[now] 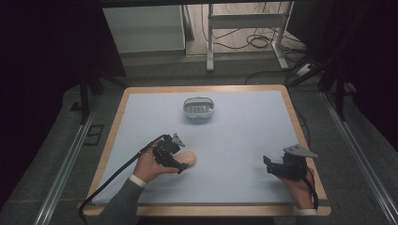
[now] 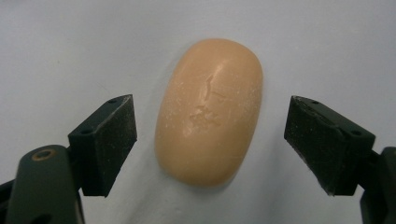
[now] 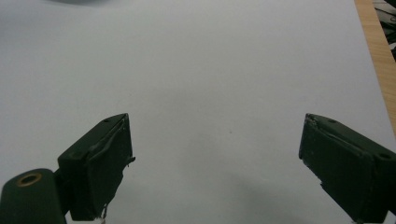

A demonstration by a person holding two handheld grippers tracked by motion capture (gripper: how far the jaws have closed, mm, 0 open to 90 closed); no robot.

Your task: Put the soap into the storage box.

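A peach-coloured oval bar of soap [image 2: 208,112] lies flat on the pale blue mat; in the high view the soap [image 1: 189,159] sits at the front left of the middle. My left gripper [image 2: 210,144] is open, one jaw on each side of the soap, neither touching it; seen from above, the left gripper [image 1: 180,165] is right at the bar. A small clear dish [image 1: 198,108] with a ribbed insert stands toward the back centre. My right gripper [image 3: 215,158] is open over bare mat, and the right gripper [image 1: 268,165] sits at the front right.
The mat [image 1: 244,140] covers a wooden table whose edge [image 1: 306,140] runs close on the right. Beyond the table are a metal frame's legs [image 1: 210,42] and cables on the floor.
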